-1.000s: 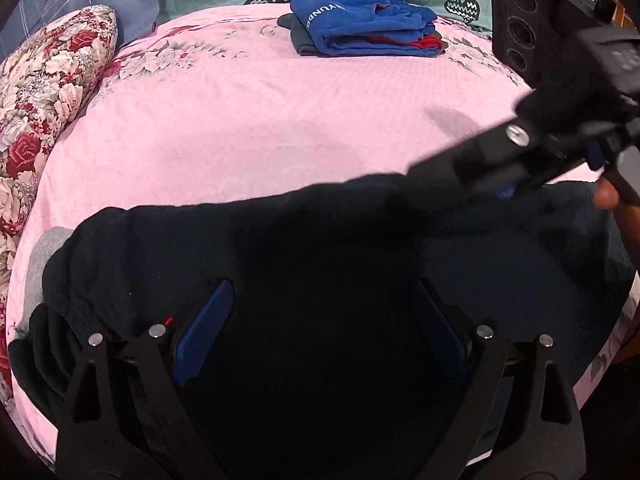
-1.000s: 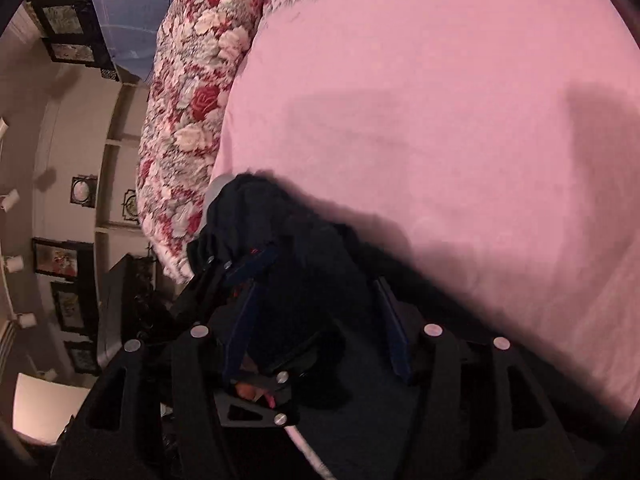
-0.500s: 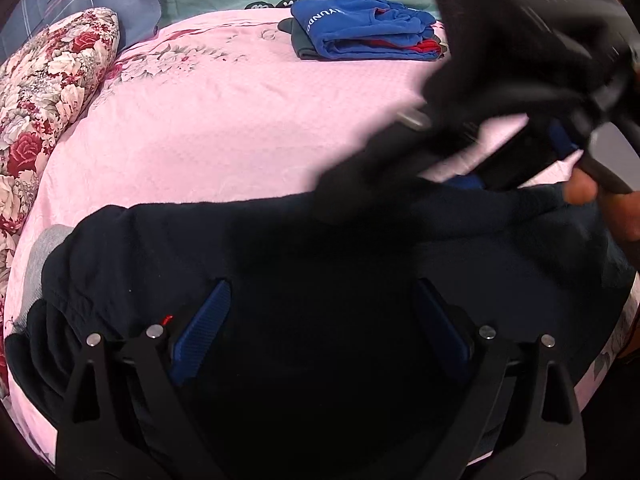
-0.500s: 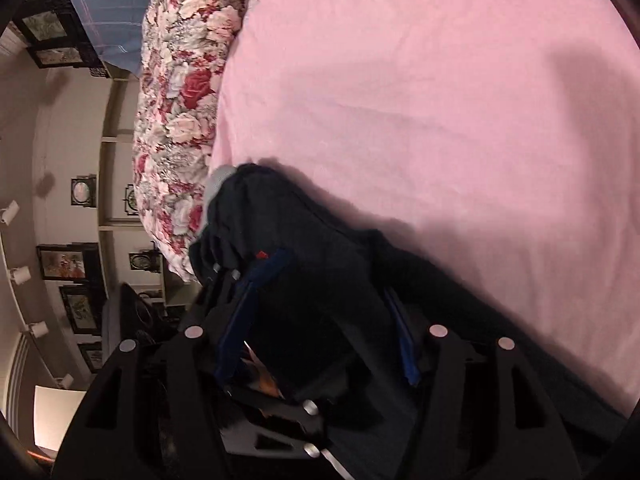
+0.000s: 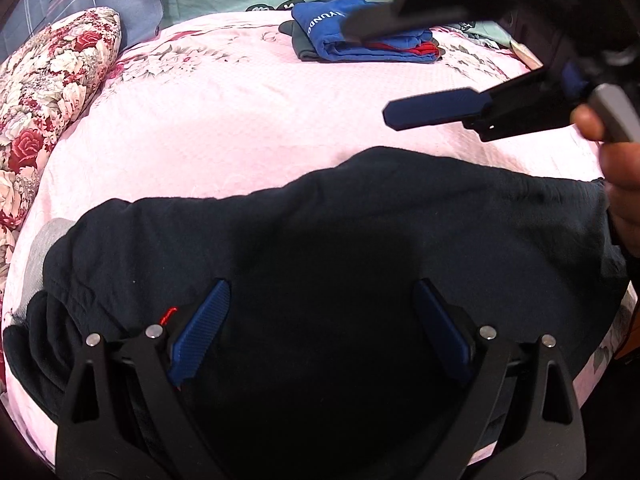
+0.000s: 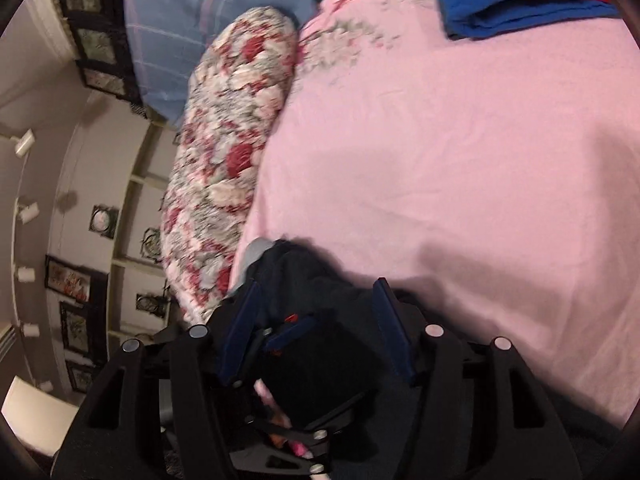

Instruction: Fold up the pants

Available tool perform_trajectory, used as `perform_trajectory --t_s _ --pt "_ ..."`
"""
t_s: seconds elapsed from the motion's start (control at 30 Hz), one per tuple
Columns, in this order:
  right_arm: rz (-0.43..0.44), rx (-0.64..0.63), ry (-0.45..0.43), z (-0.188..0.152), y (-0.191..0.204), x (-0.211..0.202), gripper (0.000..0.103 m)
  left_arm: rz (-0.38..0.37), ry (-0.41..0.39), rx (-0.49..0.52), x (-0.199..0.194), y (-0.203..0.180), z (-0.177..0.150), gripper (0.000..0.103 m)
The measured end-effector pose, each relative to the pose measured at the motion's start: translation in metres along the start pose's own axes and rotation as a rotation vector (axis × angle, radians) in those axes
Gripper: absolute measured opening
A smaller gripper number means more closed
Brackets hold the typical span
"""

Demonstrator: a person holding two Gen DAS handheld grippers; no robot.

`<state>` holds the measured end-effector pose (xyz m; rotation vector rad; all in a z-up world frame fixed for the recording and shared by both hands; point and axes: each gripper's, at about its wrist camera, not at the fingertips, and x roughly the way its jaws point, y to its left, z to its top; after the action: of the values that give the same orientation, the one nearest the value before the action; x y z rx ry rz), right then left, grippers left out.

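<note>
Dark navy pants (image 5: pixel 320 240) lie folded across the near part of the pink bed sheet (image 5: pixel 240 120), waistband bunched at the left. My left gripper (image 5: pixel 320 300) is open and empty, low over the middle of the pants. My right gripper (image 5: pixel 372 64) is open and empty, raised above the sheet past the pants' far right edge. In the right wrist view the pants (image 6: pixel 304 276) and the left gripper's blue pad (image 6: pixel 290 332) show between my right gripper's (image 6: pixel 316 300) spread fingers.
A folded stack of blue and red clothes (image 5: pixel 360 36) sits at the far side of the bed. A floral pillow (image 5: pixel 44 92) lies along the left edge. The bed's near edge runs just under the pants. A wall with framed pictures (image 6: pixel 68 280) is beyond the pillow.
My right gripper has lifted off the pants and swung up and away to the far right. The pants' far edge now lies flat. The left gripper has stayed put.
</note>
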<state>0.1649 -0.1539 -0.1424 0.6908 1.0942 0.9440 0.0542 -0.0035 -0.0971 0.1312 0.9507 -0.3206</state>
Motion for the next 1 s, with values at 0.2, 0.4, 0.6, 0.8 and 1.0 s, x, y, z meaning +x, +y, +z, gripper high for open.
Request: perform_trajectory --t_s 0.2,0.4,0.6,0.8,1.0 --pt "-0.214 0.02 0.079 -0.001 -0.023 0.046 0.018 0.005 0.009 -0.006 0.002 0.004 0.0 0.094" --pt "-0.274 -0.05 0.0 0.001 -0.016 0.031 0.017 0.057 0.007 -0.063 -0.018 0.027 -0.001 0.094" --pt "-0.394 -0.174 0.03 -0.027 0.014 0.015 0.036 0.146 0.024 -0.085 -0.026 0.06 -0.017 0.094" --pt "-0.397 -0.135 -0.015 -0.036 -0.011 0.02 0.038 0.195 -0.011 -0.075 -0.022 0.054 -0.017 0.097" --pt "-0.499 -0.204 -0.319 -0.112 0.005 -0.123 0.061 0.052 -0.09 0.014 -0.067 0.001 -0.01 0.097"
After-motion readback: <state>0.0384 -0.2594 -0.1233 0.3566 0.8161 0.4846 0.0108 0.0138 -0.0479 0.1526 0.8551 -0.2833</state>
